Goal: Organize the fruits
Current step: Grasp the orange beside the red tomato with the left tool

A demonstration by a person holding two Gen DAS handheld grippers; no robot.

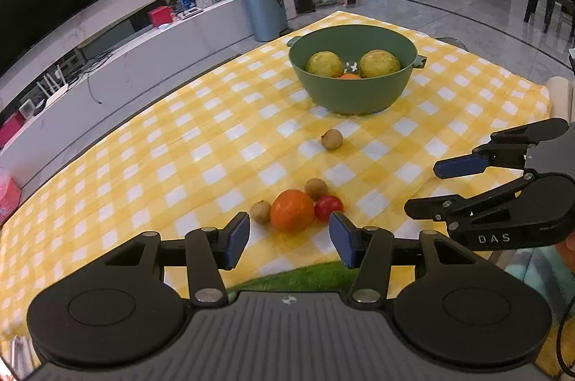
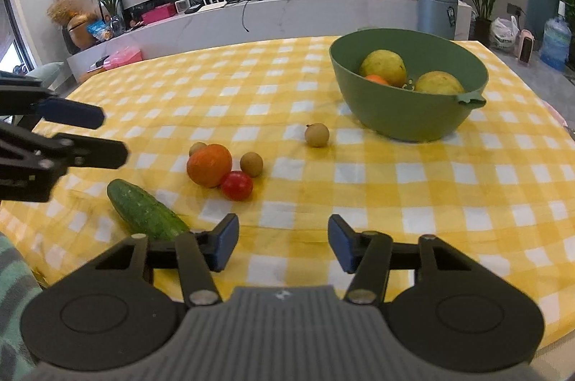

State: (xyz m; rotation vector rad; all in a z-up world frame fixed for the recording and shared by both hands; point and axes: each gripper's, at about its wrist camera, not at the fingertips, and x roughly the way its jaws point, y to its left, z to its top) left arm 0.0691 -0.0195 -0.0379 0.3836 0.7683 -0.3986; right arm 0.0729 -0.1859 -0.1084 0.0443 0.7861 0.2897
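An orange point(image 1: 291, 210) lies on the yellow checked cloth with a red tomato point(image 1: 328, 207) touching it and two small brown fruits point(image 1: 260, 211) point(image 1: 316, 188) beside it. A third brown fruit point(image 1: 331, 139) lies alone nearer the green bowl point(image 1: 300, 64), which holds two yellow-green fruits point(image 1: 324, 64) and an orange one. My left gripper point(image 1: 289, 237) is open just short of the orange, nothing between its pads. My right gripper point(image 2: 284, 239) is open over bare cloth, with the tomato point(image 2: 236, 186) ahead to its left. A cucumber point(image 2: 145, 212) lies by its left finger.
The table's cloth point(image 2: 467, 187) ends at a near edge under both grippers. Each gripper shows in the other's view, the right gripper point(image 1: 424, 188) and the left gripper point(image 2: 111, 136). Beyond the table stand a TV counter point(image 2: 287, 10) and a blue bin point(image 1: 264, 9).
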